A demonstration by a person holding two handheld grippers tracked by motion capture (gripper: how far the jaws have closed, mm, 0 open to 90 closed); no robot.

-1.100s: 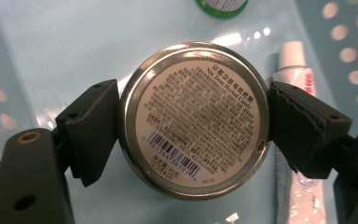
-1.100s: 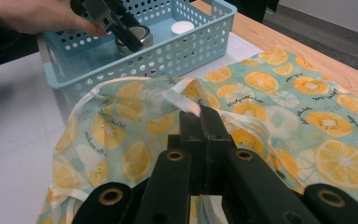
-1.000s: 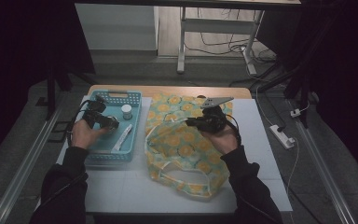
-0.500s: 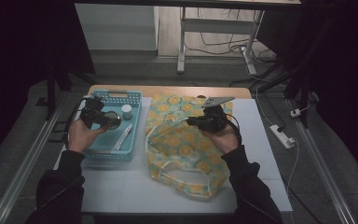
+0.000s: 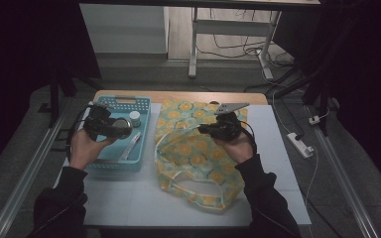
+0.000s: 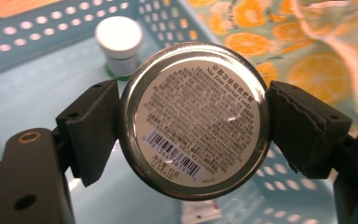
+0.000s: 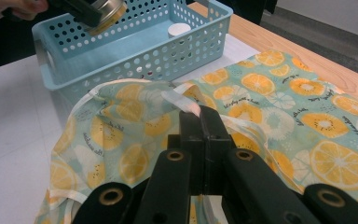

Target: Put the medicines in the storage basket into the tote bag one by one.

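Note:
My left gripper (image 6: 193, 126) is shut on a round metal tin (image 6: 193, 119), its printed label and barcode facing the camera. In the high view the left gripper (image 5: 121, 130) holds the tin (image 5: 121, 125) above the blue basket (image 5: 140, 105). The tin (image 7: 106, 10) hangs over the basket (image 7: 135, 46) in the right gripper view too. My right gripper (image 7: 199, 116) is shut on the white strap of the orange-print fabric bag (image 7: 279, 98) and lifts its edge. From above, the right gripper (image 5: 206, 130) sits over the bag (image 5: 198, 158) at the table's middle.
A small white-capped jar (image 6: 119, 44) stands in the basket, and a flat white packet (image 5: 132, 145) lies on its floor. The white table (image 5: 129, 198) has bare room in front. A wooden strip (image 5: 178, 96) runs along the far edge.
My left hand has lifted the tin up out of the basket and carried it a little to the right. The right gripper and the bag have stayed in place.

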